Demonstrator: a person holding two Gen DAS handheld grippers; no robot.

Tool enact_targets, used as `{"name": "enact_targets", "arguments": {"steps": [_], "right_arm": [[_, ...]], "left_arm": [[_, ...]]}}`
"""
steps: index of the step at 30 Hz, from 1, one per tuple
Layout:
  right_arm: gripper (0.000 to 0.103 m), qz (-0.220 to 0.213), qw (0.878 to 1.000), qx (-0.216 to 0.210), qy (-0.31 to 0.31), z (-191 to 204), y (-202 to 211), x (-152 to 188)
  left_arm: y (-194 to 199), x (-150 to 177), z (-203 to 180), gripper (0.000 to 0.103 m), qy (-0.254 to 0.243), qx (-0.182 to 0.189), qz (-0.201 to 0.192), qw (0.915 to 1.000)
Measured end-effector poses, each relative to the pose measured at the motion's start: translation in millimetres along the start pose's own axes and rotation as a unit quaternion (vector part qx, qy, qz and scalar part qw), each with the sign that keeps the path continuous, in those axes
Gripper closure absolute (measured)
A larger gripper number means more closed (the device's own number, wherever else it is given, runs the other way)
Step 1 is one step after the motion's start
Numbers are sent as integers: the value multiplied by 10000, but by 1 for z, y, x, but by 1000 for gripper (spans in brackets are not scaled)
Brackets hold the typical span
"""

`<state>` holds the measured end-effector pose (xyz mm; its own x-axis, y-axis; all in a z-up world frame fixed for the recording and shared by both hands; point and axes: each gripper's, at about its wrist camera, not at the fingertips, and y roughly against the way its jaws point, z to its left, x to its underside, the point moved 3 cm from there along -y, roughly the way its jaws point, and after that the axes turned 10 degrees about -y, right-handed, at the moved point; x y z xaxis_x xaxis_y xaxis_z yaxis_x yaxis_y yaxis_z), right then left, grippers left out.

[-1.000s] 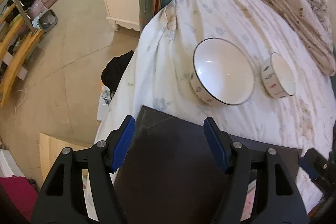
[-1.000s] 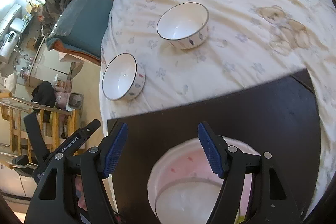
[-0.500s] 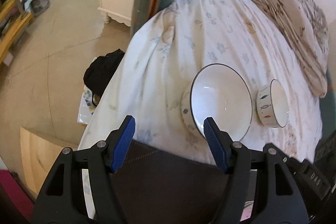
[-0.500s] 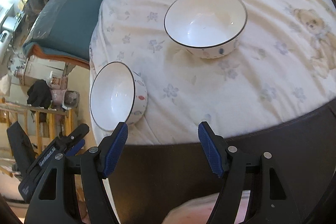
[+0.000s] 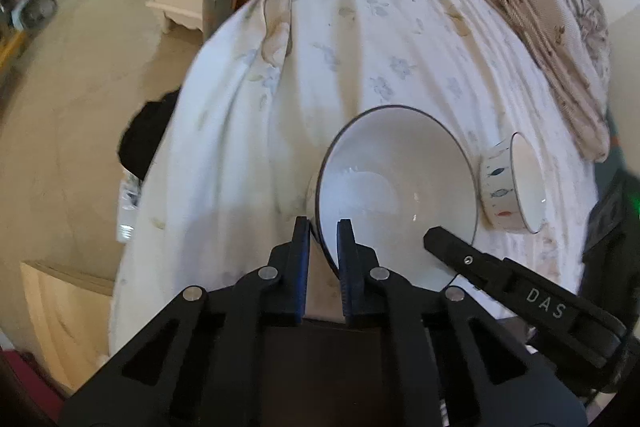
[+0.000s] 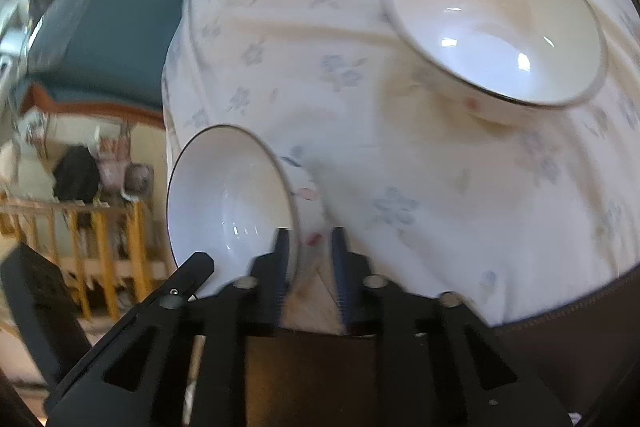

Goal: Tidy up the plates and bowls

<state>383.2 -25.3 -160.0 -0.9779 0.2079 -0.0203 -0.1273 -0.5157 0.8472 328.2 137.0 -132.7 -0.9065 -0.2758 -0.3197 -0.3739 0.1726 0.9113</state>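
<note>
Gripping one bowl (image 5: 396, 187) by its near rim, the left gripper (image 5: 323, 231) had just closed its jaws on the wall, one finger inside, one outside. The right gripper (image 6: 308, 241) had likewise just clamped that same bowl's rim (image 6: 228, 195). The second bowl (image 6: 496, 23) sat just beyond it on the bedsheet (image 5: 360, 39). Next would likely come a lift and nesting, needing a level carry. The dark mat (image 6: 560, 327) was cut off; blur softened the right view.

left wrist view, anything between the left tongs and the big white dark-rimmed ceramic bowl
Nothing visible. The left tongs have just been closing and now pinch the near rim of the big white dark-rimmed ceramic bowl.
</note>
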Motion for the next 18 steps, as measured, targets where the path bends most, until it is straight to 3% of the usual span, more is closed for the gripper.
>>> {"name": "enact_targets", "arguments": {"steps": [4, 11, 18], "right_arm": [[86, -53, 9982, 322, 506, 15, 0, 7], [85, 139, 9947, 406, 936, 17, 18, 35], [86, 342, 9942, 513, 879, 0, 32, 67]], "left_arm": [[5, 5, 0, 93, -52, -52, 10, 10000], [31, 26, -7, 93, -212, -233, 81, 9995], [39, 61, -15, 93, -484, -193, 483, 9975]]}}
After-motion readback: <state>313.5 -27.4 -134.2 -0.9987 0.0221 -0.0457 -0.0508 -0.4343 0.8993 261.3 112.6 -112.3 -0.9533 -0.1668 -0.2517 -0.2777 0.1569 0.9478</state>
